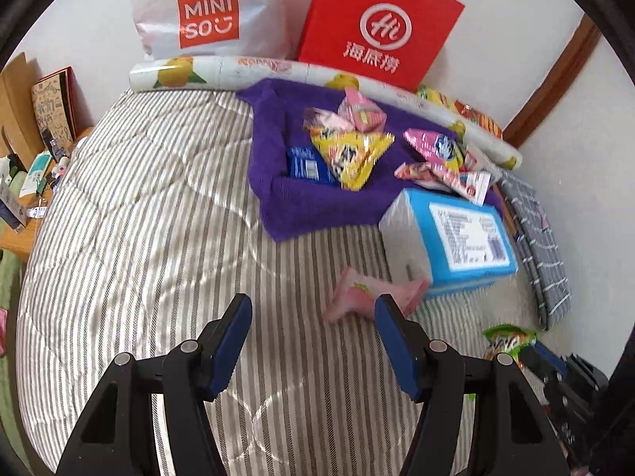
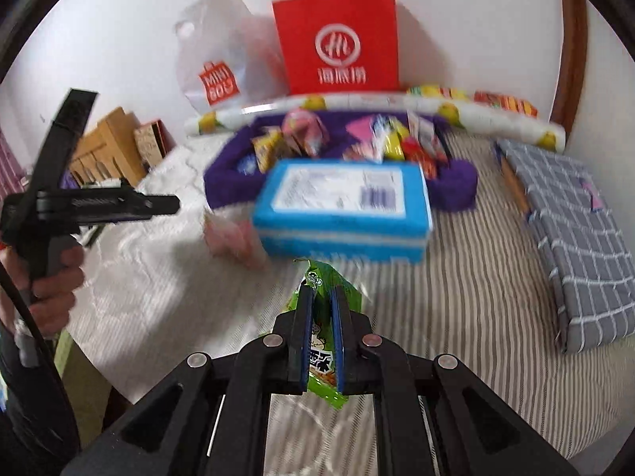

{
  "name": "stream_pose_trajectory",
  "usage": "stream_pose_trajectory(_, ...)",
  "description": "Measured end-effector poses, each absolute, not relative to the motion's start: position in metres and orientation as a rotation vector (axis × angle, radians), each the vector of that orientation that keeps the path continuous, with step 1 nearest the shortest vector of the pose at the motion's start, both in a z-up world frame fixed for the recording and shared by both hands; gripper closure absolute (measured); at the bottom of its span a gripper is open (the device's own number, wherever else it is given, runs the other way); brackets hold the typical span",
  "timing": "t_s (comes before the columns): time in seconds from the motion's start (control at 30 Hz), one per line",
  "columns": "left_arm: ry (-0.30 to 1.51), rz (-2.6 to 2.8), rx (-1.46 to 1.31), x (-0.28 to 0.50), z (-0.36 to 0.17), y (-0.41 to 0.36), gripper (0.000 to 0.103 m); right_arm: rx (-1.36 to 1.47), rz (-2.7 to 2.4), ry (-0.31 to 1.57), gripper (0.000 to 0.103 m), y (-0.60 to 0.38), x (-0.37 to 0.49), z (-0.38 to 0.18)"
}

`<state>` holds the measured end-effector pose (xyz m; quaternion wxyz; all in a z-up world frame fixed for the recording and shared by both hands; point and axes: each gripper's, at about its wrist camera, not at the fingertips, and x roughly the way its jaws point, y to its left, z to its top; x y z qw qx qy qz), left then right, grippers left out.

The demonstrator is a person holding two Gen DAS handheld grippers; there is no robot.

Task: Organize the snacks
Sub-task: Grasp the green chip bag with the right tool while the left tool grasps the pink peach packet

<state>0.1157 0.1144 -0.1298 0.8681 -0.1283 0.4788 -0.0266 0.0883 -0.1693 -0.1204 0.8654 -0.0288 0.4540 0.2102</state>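
My left gripper (image 1: 313, 309) is open above the striped quilt (image 1: 158, 206), nothing between its blue pads. A pink snack packet (image 1: 357, 297) lies on the quilt just beyond its right finger, beside a blue tissue pack (image 1: 456, 238). My right gripper (image 2: 322, 301) is shut on a green snack packet (image 2: 323, 341), which sticks out above and below the pads. A purple tray (image 1: 317, 206) at the back holds several packets, among them a yellow one (image 1: 349, 154) and a blue one (image 1: 305, 164). The right wrist view shows the purple tray (image 2: 222, 182) behind the blue tissue pack (image 2: 341, 206).
A red paper bag (image 1: 377, 27) and a white plastic bag (image 1: 206, 16) lean on the wall behind a printed roll (image 1: 278, 69). A grey checked cushion (image 2: 575, 238) lies at the right. A hand holding the left gripper (image 2: 51, 265) shows at the left. A cluttered side table (image 1: 24, 182) stands left.
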Motion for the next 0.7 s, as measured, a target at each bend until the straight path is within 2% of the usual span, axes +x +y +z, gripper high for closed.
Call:
stream_pose_trajectory(0.13, 1.017, -0.049, -0.273, 0.112, -0.138, 0.115, 0.041, -0.03, 0.379, 1.012, 0.09, -0.186, 0.096, -0.144)
stream_pose_trajectory(0.2, 1.021, -0.047, -0.274, 0.11, -0.141, 0.116, 0.041, -0.006, 0.361, 1.011, 0.079, -0.192, 0.094, -0.148)
stream_pose_trajectory(0.27, 1.025, -0.047, -0.27, 0.11, -0.145, 0.116, 0.041, 0.024, 0.355, 1.02, 0.058, -0.197, 0.09, -0.152)
stream_pose_trajectory(0.43, 1.016, -0.07, -0.271, 0.111, -0.15, 0.114, 0.041, 0.08, 0.356, 1.037, 0.051, -0.192, 0.088, -0.165)
stream_pose_trajectory(0.6, 1.002, -0.098, -0.244, 0.111, -0.149, 0.104, 0.041, 0.134, 0.363, 1.049, 0.05, -0.185, 0.097, -0.183)
stream_pose_trajectory(0.7, 0.985, -0.124, -0.224, 0.113, -0.149, 0.094, 0.032, 0.15, 0.37, 1.048, 0.05, -0.185, 0.103, -0.186)
